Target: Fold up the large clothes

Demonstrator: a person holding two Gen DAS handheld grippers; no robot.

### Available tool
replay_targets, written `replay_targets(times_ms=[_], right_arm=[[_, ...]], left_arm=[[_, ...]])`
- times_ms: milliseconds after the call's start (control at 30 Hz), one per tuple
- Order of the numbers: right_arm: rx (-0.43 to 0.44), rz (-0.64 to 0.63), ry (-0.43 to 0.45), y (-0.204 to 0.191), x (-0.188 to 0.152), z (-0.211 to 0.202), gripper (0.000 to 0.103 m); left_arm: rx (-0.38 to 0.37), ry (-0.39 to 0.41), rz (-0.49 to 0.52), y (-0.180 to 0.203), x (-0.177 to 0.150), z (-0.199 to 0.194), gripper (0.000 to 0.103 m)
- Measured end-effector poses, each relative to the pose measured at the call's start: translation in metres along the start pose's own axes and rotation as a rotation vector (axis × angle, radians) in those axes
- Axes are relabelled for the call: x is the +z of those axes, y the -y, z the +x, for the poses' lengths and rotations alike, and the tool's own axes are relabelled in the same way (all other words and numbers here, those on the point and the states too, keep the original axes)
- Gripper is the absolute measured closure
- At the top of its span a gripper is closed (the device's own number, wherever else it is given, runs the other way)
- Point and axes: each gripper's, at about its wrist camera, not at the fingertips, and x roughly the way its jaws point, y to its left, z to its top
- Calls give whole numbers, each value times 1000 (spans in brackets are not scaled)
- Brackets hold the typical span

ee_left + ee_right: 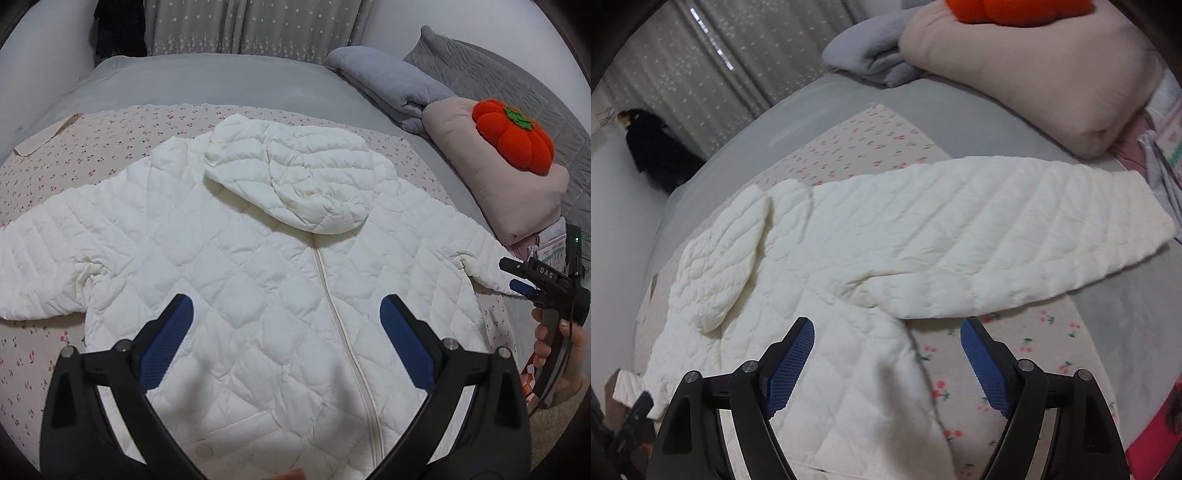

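A white quilted hooded jacket [258, 258] lies flat and front-up on the bed, zipped, with both sleeves spread out to the sides. Its hood [291, 177] is folded down over the chest. My left gripper [286, 304] hangs open over the jacket's lower body, straddling the zipper, with nothing between its fingers. In the right wrist view my right gripper [886, 326] is open above the jacket [886, 236], just below the armpit, where the right sleeve [1034, 229] stretches away. The left wrist view shows the right gripper [515, 275] by that sleeve's cuff, held by a hand [557, 343].
The jacket rests on a cherry-print pad [92, 147] over a grey bed sheet [221, 81]. At the right stand a folded grey blanket [388, 85] and a pink folded blanket [498, 173] with an orange pumpkin plush [513, 136] on it. Curtains [251, 26] hang behind the bed.
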Motion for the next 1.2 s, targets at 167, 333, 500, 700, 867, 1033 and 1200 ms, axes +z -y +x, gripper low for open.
replay_targets(times_ms=[167,333,500,700,867,1033,1200], right_arm=[[-145,104,64,57,4,-1,19],[-214,227,55,119,9,10,19],[-270,385,51,179,4,17,19],[-230,463,126,208,13,25,18],[-291,421,195,202,25,36,32],[-263,370,234,198,32,37,92],[-223,377,342,186,35,2,95]], left_arm=[[-2,89,-73,-3,-22,8,2],[12,56,-75,-6,-24,29,2],[2,32,-118,-11,-24,40,2],[-4,-2,-117,-13,-25,50,2],[-16,-20,-150,-22,-26,55,2],[-32,-9,-183,-32,-22,55,2],[-40,6,-176,-35,-19,52,2]])
